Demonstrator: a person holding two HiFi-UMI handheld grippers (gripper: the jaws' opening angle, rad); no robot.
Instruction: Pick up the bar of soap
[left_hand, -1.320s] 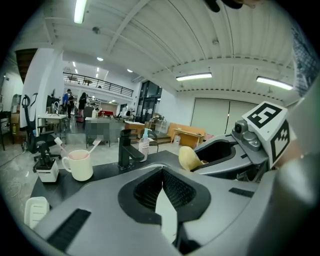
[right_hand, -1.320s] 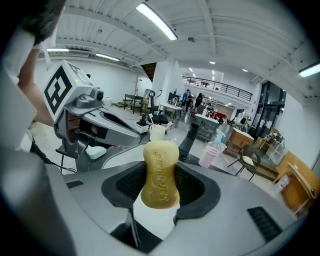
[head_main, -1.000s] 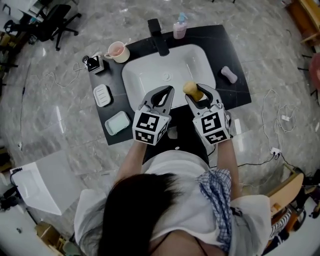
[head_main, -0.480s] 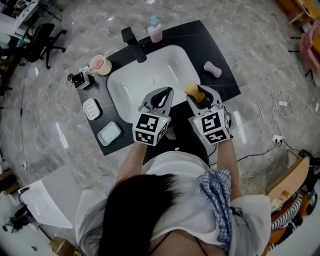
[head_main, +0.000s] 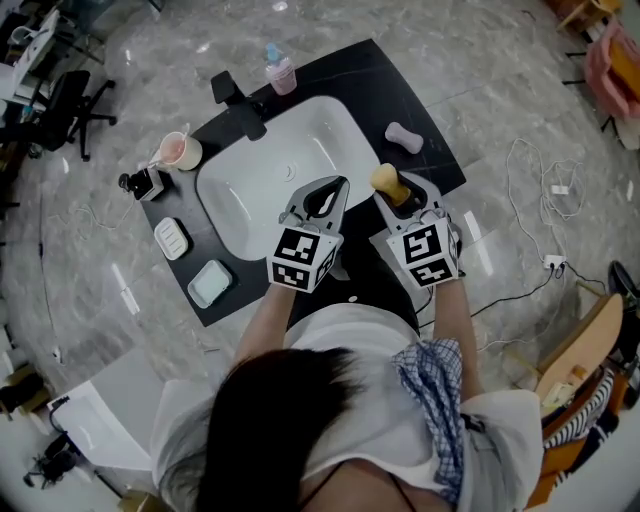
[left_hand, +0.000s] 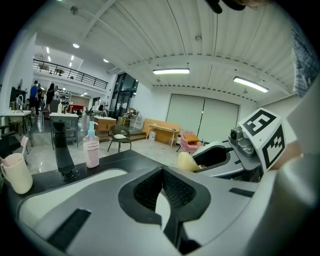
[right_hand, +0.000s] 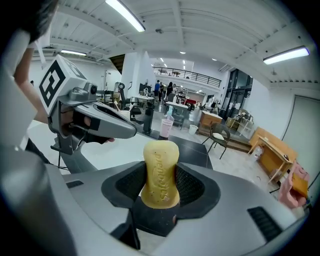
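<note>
While soap (head_main: 384, 179) stays clamped in right hand-held gripper (head_main: 398, 189), sink (head_main: 258, 200) shifted leftward.

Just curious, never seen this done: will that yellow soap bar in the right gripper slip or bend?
The bar of soap looks solid and unsquashed between the ribbed pads of the right gripper, so it is probably stiff. Its surface looks dry and matte, so it is likely not very slippery now. Gripped by its lower part only, it might pivot.
</note>
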